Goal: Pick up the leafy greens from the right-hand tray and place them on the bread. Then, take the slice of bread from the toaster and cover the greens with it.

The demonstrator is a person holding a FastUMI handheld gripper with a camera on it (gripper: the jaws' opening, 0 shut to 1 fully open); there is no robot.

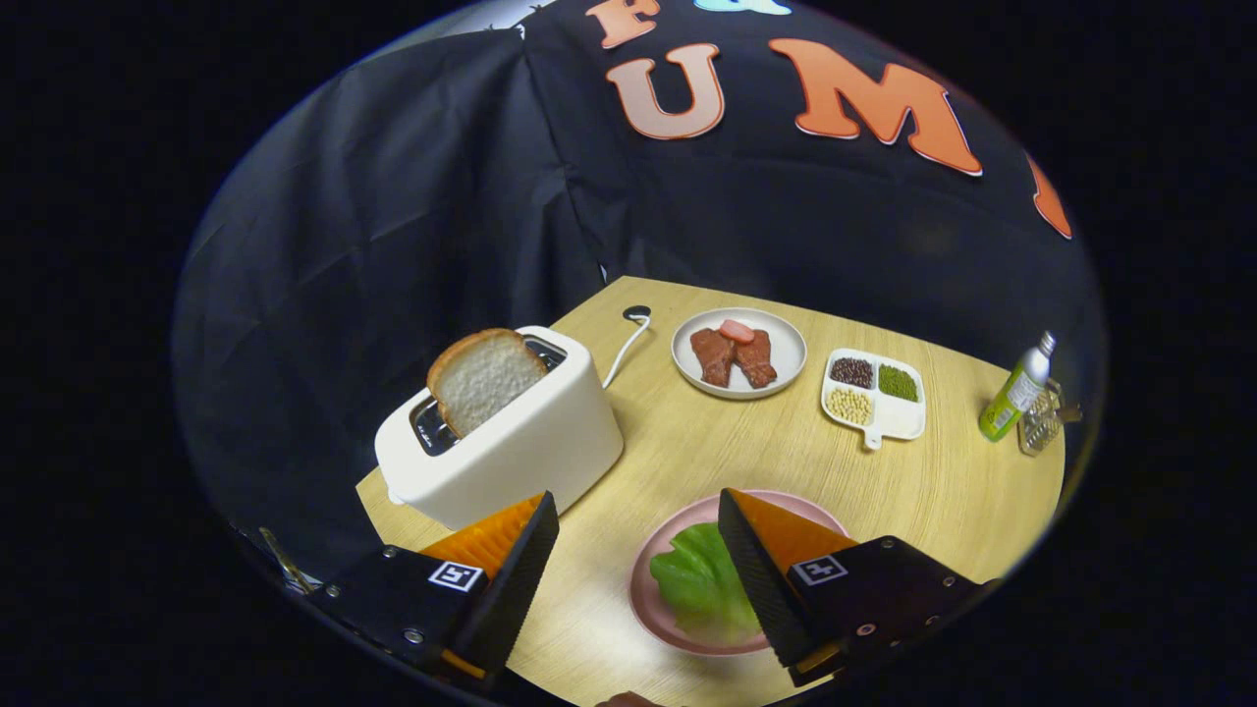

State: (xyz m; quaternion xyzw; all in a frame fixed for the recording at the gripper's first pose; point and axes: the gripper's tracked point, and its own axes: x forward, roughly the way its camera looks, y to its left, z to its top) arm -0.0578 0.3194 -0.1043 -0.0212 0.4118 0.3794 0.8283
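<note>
Gripper [638, 550], fingers spread wide and empty above green leafy lettuce [699, 581] already laid on round pink plate [650, 614]; white-crumbed bread slice [483, 378] upright in white toaster [511, 437], presumably awaiting pickup.

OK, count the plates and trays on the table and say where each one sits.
3. A pink plate holding greens lies between the open tongs. Beyond them, a white plate with meat, and right of it a white divided tray of beans. Others may be hidden.
</note>
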